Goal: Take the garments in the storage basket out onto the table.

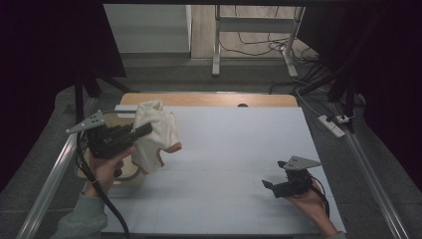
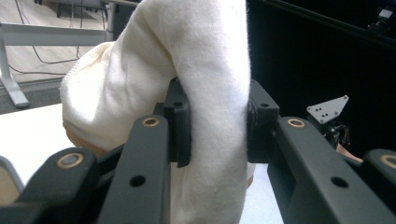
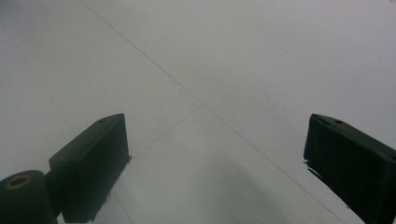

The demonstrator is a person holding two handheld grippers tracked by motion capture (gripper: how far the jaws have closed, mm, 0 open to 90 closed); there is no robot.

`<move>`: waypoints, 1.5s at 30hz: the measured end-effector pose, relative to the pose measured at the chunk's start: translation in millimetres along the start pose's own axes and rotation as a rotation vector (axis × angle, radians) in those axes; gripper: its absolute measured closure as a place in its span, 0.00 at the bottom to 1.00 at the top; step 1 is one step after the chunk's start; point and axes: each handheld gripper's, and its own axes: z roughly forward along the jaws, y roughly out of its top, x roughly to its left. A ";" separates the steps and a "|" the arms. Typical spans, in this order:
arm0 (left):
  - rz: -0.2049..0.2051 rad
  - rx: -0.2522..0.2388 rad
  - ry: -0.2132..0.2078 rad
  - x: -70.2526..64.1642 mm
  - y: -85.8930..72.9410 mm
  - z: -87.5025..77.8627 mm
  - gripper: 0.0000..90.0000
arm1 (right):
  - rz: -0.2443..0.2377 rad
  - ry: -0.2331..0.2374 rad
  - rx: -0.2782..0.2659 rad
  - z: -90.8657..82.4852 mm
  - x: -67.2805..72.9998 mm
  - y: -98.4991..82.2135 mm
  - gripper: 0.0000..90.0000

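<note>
A cream cloth [image 1: 157,130] hangs bunched at the left of the white table [image 1: 234,149], lifted off the surface. My left gripper [image 1: 145,130] is shut on a thick fold of it. In the left gripper view the cloth [image 2: 205,70] rises between the two black pads [image 2: 180,126] and drapes over them. Under the cloth lies a light wooden tray-like piece [image 1: 128,178]; its shape is partly hidden. My right gripper [image 1: 273,177] rests low near the table's front right, open, with its jaws wide apart over bare table [image 3: 215,93] and nothing between them.
The table's wooden far edge [image 1: 209,99] shows beyond the white sheet. A metal rail [image 1: 50,184] runs along the left side. On the floor are a power strip [image 1: 331,124] at the right and desk legs [image 1: 216,50] with cables behind.
</note>
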 end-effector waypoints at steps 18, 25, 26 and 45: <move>0.043 0.064 -0.052 -15.9 3.2 42.7 0.75 | 0.002 0.004 0.004 -0.1 -0.1 -0.1 0.07; 0.048 0.095 -0.068 -18.5 0.7 57.7 0.75 | 0.000 0.005 0.005 -0.1 -0.1 0.0 0.07; 0.048 0.100 -0.070 -19.1 -0.4 60.5 0.75 | 0.001 0.003 0.002 0.1 0.1 -0.1 0.07; 0.085 0.221 -0.107 -25.2 -12.9 117.2 0.75 | 0.002 0.004 -0.002 -1.1 1.3 0.0 0.07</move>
